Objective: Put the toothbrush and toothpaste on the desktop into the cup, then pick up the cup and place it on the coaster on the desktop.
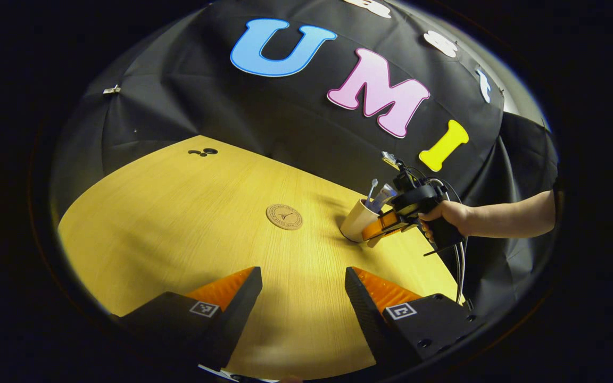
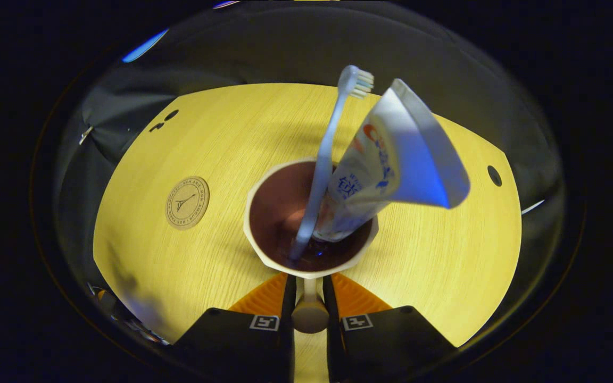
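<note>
We find the right gripper [image 2: 309,295] at the bottom centre of the right gripper view, its two fingers closed to a narrow gap on the handle of the cream, faceted ceramic cup with a dark interior [image 2: 264,255]. The cup sits directly ahead of the fingers, at the centre of the frame, with the handle pointing back between them.

The pale blue plastic toothbrush [image 2: 323,159] and the white-and-blue toothpaste tube [image 2: 391,154] both stand in the cup. Their long axes run upward and lean toward the upper right of the frame; the brush head is uppermost.

The round brown cork coaster with a printed emblem [image 2: 187,202] lies flat on the yellow wood-grain desktop [image 2: 445,255], to the left of the cup and slightly above it in the frame, well apart from it. We see bare desktop between cup and coaster; nothing stands in the way.

In the left gripper view, the left gripper [image 1: 303,298] is at the bottom of the frame, fingers spread wide and holding nothing. The cup appears at right of centre, with a hand [image 1: 445,215] holding the right gripper beside it; the coaster lies to its left.

We judge the loading step complete and the transfer to the coaster outstanding. The right gripper is the nearer one. The leaning contents call for a level carry.
</note>
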### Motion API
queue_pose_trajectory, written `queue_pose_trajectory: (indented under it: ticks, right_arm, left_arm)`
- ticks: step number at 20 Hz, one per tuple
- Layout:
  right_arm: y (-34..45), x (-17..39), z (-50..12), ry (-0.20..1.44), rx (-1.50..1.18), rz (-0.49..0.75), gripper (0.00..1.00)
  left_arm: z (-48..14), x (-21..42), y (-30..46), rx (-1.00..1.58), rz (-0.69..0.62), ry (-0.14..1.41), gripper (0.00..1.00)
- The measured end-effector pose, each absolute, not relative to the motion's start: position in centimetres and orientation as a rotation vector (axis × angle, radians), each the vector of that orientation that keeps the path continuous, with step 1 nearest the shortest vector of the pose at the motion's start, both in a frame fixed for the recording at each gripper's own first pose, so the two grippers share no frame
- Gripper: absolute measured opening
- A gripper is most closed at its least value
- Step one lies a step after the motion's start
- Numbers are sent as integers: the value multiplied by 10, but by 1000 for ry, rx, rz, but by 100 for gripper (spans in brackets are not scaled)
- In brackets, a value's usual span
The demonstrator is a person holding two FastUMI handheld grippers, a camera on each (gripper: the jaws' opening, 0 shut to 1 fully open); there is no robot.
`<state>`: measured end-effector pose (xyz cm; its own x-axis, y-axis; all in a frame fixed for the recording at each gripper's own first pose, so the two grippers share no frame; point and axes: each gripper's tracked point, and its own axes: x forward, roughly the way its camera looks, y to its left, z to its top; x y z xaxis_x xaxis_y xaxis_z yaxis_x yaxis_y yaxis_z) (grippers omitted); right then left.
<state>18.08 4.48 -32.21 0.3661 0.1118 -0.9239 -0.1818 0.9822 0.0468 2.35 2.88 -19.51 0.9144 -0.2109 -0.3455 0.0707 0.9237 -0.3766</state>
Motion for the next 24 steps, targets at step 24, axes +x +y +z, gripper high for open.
queue_pose_trajectory:
  ticks: [24]
  right_arm:
    - [138, 206, -262, 990, -8, 304, 23]
  left_arm:
    - [-203, 14, 31, -352, -133, 417, 98]
